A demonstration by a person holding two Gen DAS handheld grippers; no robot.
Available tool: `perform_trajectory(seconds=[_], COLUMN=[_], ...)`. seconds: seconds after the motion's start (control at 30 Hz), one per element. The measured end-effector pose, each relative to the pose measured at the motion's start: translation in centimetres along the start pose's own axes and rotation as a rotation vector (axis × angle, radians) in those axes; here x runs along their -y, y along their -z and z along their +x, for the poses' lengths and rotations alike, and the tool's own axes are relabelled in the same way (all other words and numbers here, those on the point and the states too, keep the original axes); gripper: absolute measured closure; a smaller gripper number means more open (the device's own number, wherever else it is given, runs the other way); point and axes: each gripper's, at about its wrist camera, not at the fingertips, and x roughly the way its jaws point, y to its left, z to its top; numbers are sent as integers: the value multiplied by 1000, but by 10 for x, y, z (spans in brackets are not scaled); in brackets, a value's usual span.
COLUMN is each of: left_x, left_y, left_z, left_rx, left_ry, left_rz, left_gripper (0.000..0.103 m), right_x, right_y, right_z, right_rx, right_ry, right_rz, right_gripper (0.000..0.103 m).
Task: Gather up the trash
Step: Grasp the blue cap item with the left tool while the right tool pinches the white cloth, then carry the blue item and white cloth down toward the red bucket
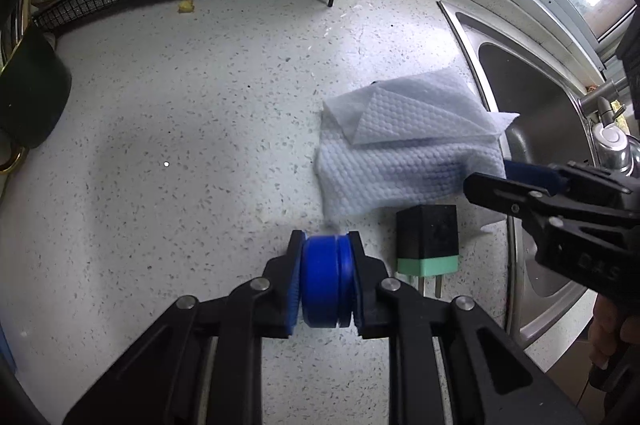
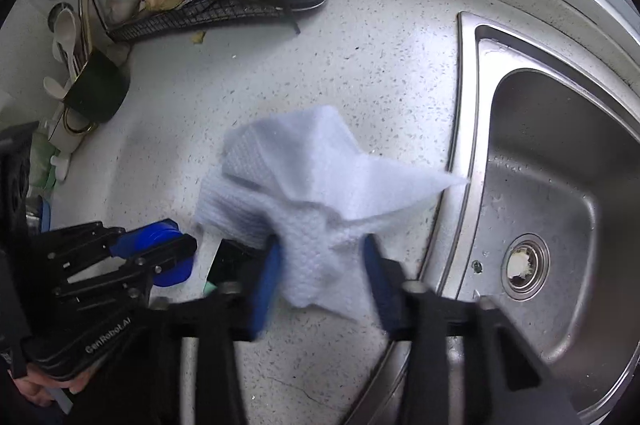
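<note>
The left tongs (image 1: 326, 285) are clamped on a round blue ribbed plastic bottle cap (image 1: 327, 283) on the speckled white stone table (image 1: 180, 125), left of the stainless-steel sink (image 2: 540, 185). The right tongs (image 2: 324, 269) pinch a white embossed paper towel (image 2: 316, 193), soft and crumpled, beside the sink rim. Both pieces appear gripped; disposal remains.

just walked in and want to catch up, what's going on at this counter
A person is clearing trash off a speckled countertop with a handheld gripper in each hand. The left gripper is shut on a blue bottle cap, held on edge just above the counter. The right gripper is closed on a crumpled white paper towel beside the steel sink. A black and green plug adapter lies on the counter between them, untouched.
</note>
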Motion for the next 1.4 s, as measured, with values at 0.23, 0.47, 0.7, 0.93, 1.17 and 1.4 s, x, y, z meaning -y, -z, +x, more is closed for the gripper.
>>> perform_trajectory(seconds=[0.23, 0.47, 0.7, 0.93, 1.17, 1.4], left_x=[0, 8, 34, 80, 141, 197], left_y=[5, 16, 37, 81, 156, 220], left_z=[-15, -49, -82, -118, -135, -142], left_rx=[18, 74, 128, 185, 209, 223], left_ry=[9, 13, 30, -3, -27, -53], left_rz=[1, -12, -20, -39, -76, -120], left_gripper=[85, 85, 85, 85, 85, 85], right_x=[-5, -4, 7, 16, 34, 55], right_y=[7, 16, 47, 93, 151, 209], right_z=[-10, -52, -91, -121, -145, -162], right_rx=[55, 134, 190, 214, 212, 203], right_ry=[-19, -45, -79, -118, -153, -184], right_rz=[-23, -34, -51, -92, -140, -197], right_gripper=[100, 100, 100, 100, 100, 100])
